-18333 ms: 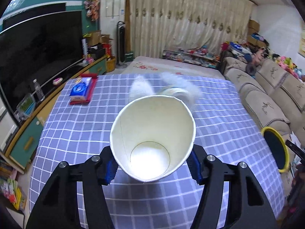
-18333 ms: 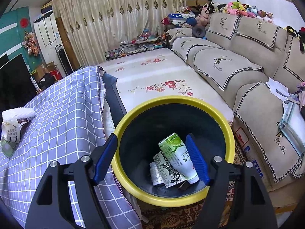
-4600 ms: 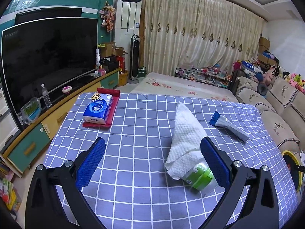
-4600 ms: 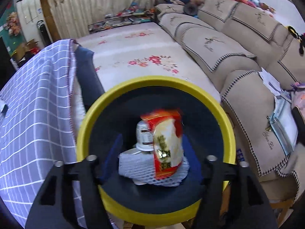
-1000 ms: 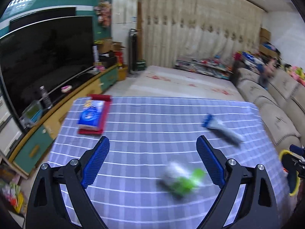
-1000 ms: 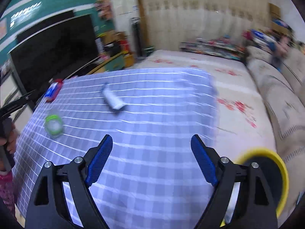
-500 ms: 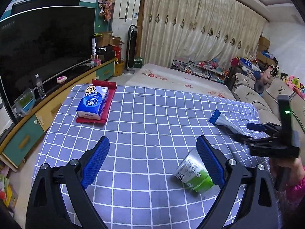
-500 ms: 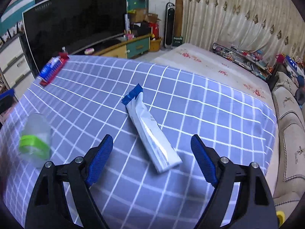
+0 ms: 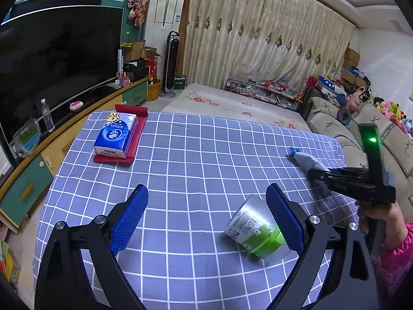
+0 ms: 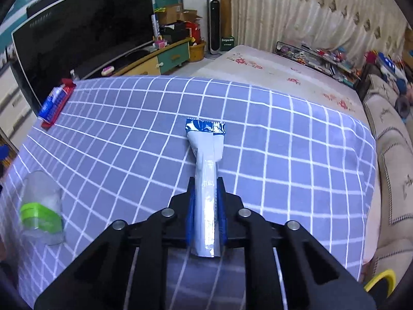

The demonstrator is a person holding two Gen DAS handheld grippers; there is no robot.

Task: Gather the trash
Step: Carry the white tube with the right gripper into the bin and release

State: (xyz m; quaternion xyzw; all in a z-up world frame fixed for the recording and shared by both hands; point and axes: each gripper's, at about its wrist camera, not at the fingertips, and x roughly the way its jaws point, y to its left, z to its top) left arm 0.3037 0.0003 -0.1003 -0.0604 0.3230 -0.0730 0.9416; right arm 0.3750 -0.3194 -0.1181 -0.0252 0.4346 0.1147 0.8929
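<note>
- Item, right gripper (image 10: 205, 204): my fingers (image 10: 191, 206) are clamped flat on the near half of the silver wrapper (image 10: 206, 180); the blue crimped end sticks out ahead and lies on the checked counter (image 10: 284, 142).
- Item, left gripper (image 9: 206, 217): fingers spread wide, holding nothing. The right pad sits just beside the plastic cup (image 9: 255, 228), which lies on its side with its green band toward me.
- Item, yellow-rimmed bin (image 10: 379, 284): only a sliver shows past the counter's right corner.
- Item, not trash by my reckoning: tissue pack (image 9: 116, 134) on its red tray (image 9: 134, 134), far left corner. Leave it.
- Handling note, wrapper: thin, limp foil. I judge the grip sound but the free end will droop, so lift straight up before swinging right, and keep the squeeze until I am over the bin's mouth.
- Handling note, cup: light and round, likely to roll. Shift the left gripper rightward so the cup body sits between both pads before closing.
- Risk: the two grippers sit near each other at the right side; move one at a time.
</note>
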